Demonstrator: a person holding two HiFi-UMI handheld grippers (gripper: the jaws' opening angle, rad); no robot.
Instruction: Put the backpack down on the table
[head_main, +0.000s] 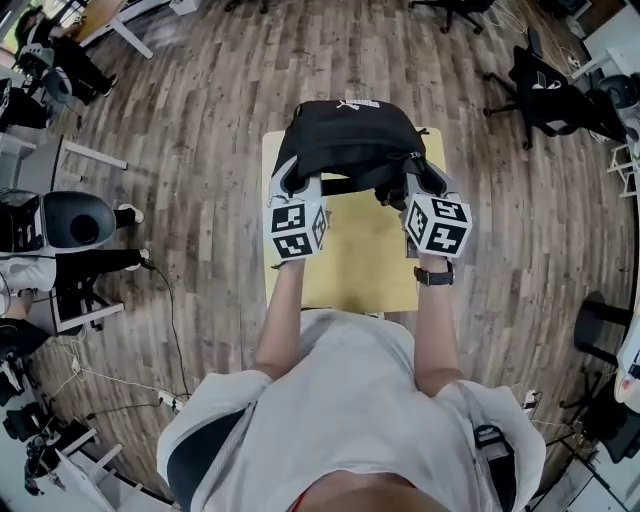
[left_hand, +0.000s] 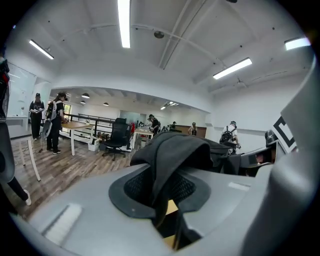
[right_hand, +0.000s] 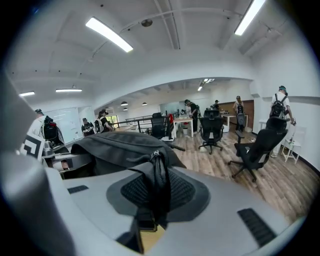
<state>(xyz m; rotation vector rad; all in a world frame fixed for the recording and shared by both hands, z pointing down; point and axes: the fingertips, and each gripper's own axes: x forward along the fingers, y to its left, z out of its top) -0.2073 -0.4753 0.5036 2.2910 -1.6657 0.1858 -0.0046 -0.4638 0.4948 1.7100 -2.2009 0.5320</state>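
- Black fabric makes up the backpack (head_main: 348, 140): soft and slumped, rounded on top, with a small white print near its far edge that is too small to read.
- It hangs between the two claws over the far end of the yellow surface (head_main: 360, 262), and its body covers that end's edge.
- Left claw (head_main: 297, 180) is clenched on the backpack's left side. In the left gripper view a dark fold of the bag (left_hand: 167, 165) runs down between the dark ribbed pads, which press on it from both sides.
- Right claw (head_main: 418, 183) is clenched on the backpack's right side. In the right gripper view a black strap (right_hand: 159, 182) with a small metal piece at its top is pinched between the pads, and the bag's bulk rises behind it.
- Yellow shows in the narrow gap beneath the jaws in both gripper views.
- Nothing of the backpack's inside is visible, so what it holds cannot be told.
- Whether the bag's underside touches the surface or hangs just above it cannot be told from any view.
- The near edge of the surface is cut off by the person's white shirt (head_main: 350, 400).
- A dark watch (head_main: 434, 275) sits on the right wrist.
- Wooden floor (head_main: 210, 120) surrounds the surface, with black office chairs (head_main: 545, 95) well apart at the upper right.
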